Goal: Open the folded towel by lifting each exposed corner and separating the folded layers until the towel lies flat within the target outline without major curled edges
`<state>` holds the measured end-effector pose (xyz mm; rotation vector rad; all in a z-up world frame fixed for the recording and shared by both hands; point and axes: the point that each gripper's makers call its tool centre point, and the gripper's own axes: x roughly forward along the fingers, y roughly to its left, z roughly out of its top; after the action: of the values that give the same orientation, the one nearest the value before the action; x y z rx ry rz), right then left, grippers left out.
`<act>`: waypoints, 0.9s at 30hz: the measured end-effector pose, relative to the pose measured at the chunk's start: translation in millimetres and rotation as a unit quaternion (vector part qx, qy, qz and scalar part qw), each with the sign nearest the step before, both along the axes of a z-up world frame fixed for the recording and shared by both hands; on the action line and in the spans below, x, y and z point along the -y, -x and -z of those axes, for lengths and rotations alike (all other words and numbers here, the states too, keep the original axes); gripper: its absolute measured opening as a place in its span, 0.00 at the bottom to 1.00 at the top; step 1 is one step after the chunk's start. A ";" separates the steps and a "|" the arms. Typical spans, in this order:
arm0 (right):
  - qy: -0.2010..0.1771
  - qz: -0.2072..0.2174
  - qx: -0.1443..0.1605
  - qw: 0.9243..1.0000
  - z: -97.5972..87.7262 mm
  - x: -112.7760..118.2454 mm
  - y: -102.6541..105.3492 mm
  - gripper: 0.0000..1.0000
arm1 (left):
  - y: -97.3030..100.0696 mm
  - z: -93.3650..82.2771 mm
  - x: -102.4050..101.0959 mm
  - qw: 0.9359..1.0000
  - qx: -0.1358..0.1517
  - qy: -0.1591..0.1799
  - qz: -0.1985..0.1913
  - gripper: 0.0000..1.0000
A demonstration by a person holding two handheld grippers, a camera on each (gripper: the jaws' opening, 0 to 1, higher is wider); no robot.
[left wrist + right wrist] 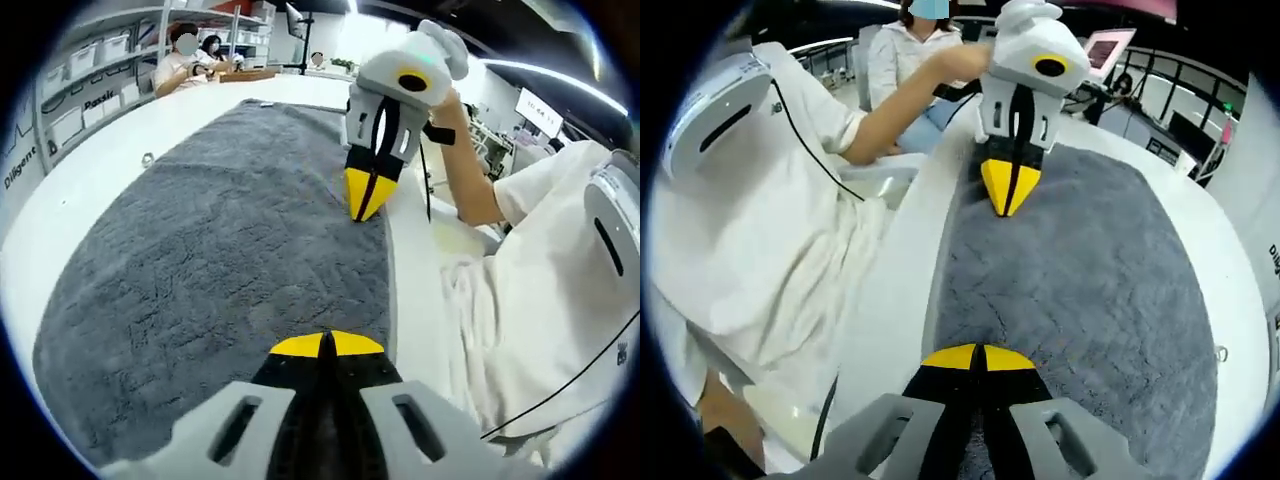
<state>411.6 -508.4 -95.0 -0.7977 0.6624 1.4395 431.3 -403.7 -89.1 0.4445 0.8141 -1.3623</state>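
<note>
Two tongs, one towel, one bench. Left gripper view: left tongs (326,346), yellow tips pressed together, at the near edge of the grey towel (220,270); whether cloth is pinched between them cannot be told. Right tongs (368,195), tips likewise together, touch the towel's far right edge. The towel is thick, looped terry, dark grey, spread broadly over the white, smooth, round-edged bench (60,215); no target outline can be made out. Right gripper view: right tongs (982,358) closed at the towel (1090,270) edge nearest the person; left tongs (1011,190) closed at the opposite end of that edge, bench (905,260) rim just beside. Risk, judged: uneven pulling by either pair could drag the plush cloth askew or curl this edge; a shallow pinch may slip off.
</note>
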 end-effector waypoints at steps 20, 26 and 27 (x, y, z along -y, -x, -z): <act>0.010 -0.015 -0.010 1.000 -0.8 0.2 15.1 0.00 | 13.3 2.5 -34.0 0.999 0.003 -0.034 0.024 0.01; 0.013 -0.016 -0.010 1.000 -0.9 0.8 15.6 0.00 | 11.6 -0.8 -47.9 0.999 0.007 -0.034 0.019 0.01; 0.013 -0.016 -0.011 1.000 -0.8 0.8 15.5 0.00 | 12.1 -0.8 -52.0 0.999 0.004 -0.035 0.016 0.01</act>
<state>396.1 -509.2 -94.2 -0.8169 0.6889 1.4722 419.2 -351.7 -88.3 0.5186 0.8530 -1.3639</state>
